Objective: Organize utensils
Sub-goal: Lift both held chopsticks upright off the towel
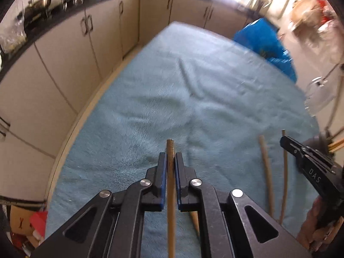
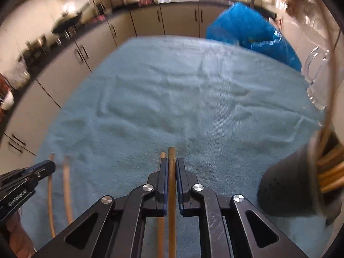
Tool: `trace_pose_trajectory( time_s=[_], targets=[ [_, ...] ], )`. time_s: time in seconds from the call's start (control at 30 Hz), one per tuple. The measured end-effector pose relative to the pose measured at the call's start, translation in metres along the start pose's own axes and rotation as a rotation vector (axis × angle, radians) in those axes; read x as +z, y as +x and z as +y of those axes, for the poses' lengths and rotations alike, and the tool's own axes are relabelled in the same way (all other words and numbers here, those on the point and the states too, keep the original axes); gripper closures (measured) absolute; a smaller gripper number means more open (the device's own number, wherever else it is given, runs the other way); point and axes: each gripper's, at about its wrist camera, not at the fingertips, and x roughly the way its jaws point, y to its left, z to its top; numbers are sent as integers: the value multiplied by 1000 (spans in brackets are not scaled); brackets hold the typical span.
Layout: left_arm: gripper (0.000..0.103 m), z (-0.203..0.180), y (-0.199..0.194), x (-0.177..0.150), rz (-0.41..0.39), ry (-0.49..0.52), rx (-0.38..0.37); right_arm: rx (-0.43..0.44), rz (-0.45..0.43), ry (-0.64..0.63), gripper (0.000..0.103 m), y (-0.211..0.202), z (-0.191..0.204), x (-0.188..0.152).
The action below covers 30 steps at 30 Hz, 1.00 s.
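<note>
Wooden chopstick (image 1: pixel 171 172) pinched in left gripper (image 1: pixel 171 159), another (image 2: pixel 171 172) clamped in right gripper (image 2: pixel 171 163); pickup step; next, probably into dark holder (image 2: pixel 288 185).

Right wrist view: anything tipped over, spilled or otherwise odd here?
Yes. The dark holder at right appears to lie on its side on the blue towel, chopsticks sticking out of its mouth; more chopsticks lie loose at left.
</note>
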Motion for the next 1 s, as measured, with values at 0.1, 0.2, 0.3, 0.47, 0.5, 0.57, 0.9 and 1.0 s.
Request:
trace_pose_trajectory(
  time_s=[0.1, 0.2, 0.3, 0.47, 0.5, 0.57, 0.9, 1.0],
  targets=[
    [96, -8, -35, -7, -84, 23, -24, 53, -122, 12, 95, -38, 2, -6],
    [96, -14, -68, -14, -157, 43, -33, 70, -256, 2, 95, -79, 5, -17],
    [96, -23, -94, -20, -218, 58, -52, 97, -373, 2, 95, -119, 3, -31],
    [96, -30, -129, -28, -274, 75, -80, 153, -453, 23, 95, -152, -4, -50],
    [96, -32, -136, -30, -288, 81, -83, 160, -457, 32, 95, -154, -6, -53],
    [96, -35, -148, -33, -311, 90, -91, 165, -484, 50, 95, -163, -11, -58],
    [96, -53, -186, -43, -375, 137, -126, 150, -665, 56, 95, -218, -8, -92],
    [96, -55, -187, -43, -369, 135, -127, 150, -683, 75, 95, -222, -15, -95]
  ],
)
